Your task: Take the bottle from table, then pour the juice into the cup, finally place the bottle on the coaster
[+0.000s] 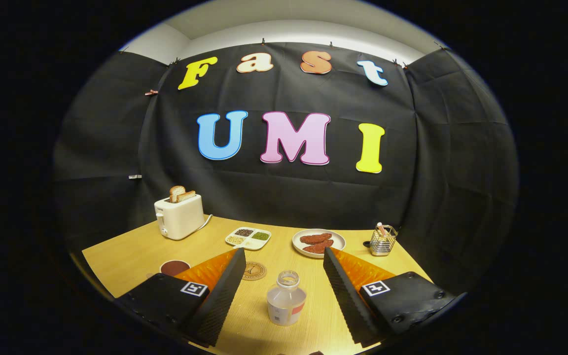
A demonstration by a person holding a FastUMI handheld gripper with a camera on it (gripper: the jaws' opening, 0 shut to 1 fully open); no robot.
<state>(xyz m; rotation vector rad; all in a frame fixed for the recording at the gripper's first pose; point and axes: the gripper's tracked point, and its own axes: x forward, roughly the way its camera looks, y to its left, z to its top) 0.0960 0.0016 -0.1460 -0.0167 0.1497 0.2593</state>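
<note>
Black cloth walls close off the back of a light wood desk (131,256). Claw (284,259) is spread wide, gripping nothing, and the bottle (286,299) stands upright between its fingers with the cap off, touching neither. Round coaster (254,270) sits just beyond the bottle, and the cup (174,267) peeks out past the left finger. Along the desk's far edge: toaster (179,216) with bread in it, a divided dish (248,238), a plate (319,242) of food, and a wire holder (382,240) near the far right corner.
</note>
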